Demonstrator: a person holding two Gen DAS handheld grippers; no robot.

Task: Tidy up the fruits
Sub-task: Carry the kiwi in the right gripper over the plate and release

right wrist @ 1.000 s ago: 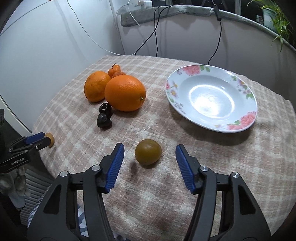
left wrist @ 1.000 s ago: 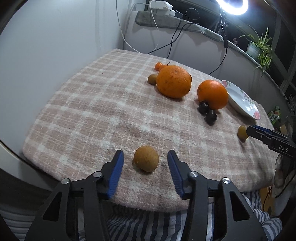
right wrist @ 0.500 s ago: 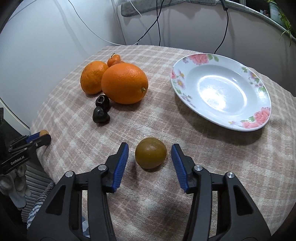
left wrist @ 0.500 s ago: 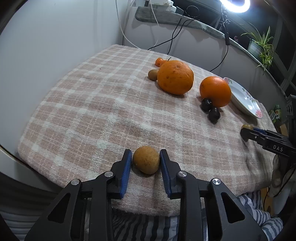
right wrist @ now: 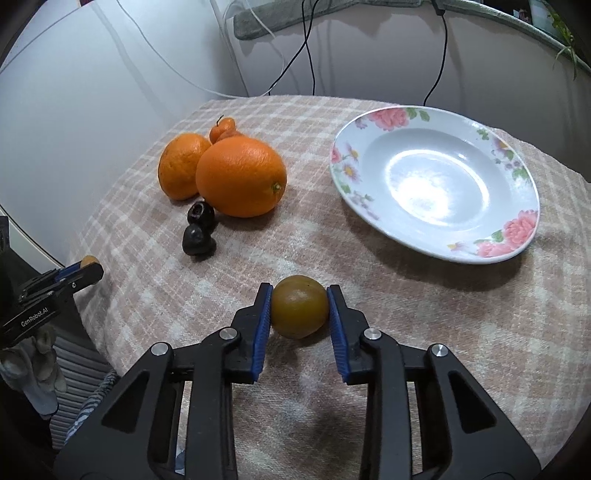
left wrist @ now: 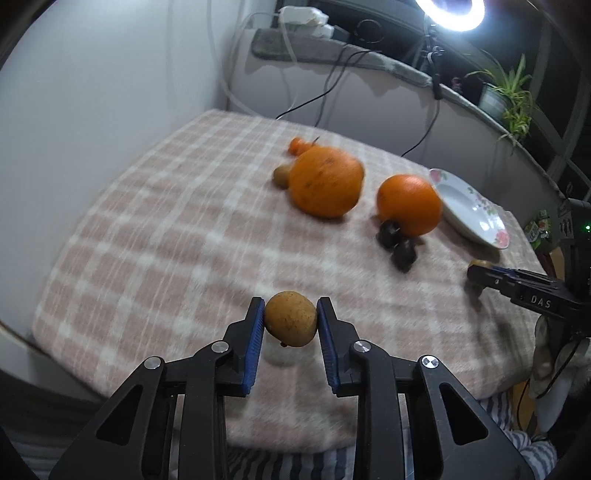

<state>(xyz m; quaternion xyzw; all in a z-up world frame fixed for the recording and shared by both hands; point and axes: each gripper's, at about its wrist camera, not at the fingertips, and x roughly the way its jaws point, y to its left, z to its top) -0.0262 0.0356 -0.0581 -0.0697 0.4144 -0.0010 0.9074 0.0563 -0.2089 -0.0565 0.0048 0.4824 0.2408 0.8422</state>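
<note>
My left gripper (left wrist: 290,321) is shut on a small tan fruit (left wrist: 291,323) and holds it just above the checked cloth near the front edge. My right gripper (right wrist: 299,312) is shut on a small olive-brown fruit (right wrist: 300,311) resting low over the cloth, in front of the flowered white plate (right wrist: 491,147). Two oranges (right wrist: 241,175) (right wrist: 181,166), a tiny orange fruit (right wrist: 222,130) and two dark fruits (right wrist: 198,232) sit in the middle. The left wrist view also shows a small brown fruit (left wrist: 281,175) behind the big orange (left wrist: 325,181).
The round table has a pink checked cloth (right wrist: 406,295) that drops off at the front. A wall with hanging cables (right wrist: 310,48) stands behind. A ring light (left wrist: 448,13) and a potted plant (left wrist: 506,92) are on the ledge at the back right.
Both grippers have shut on their fruits. The left gripper has lifted the tan fruit slightly off the cloth and moved forward; the right closed on the olive-brown fruit.
</note>
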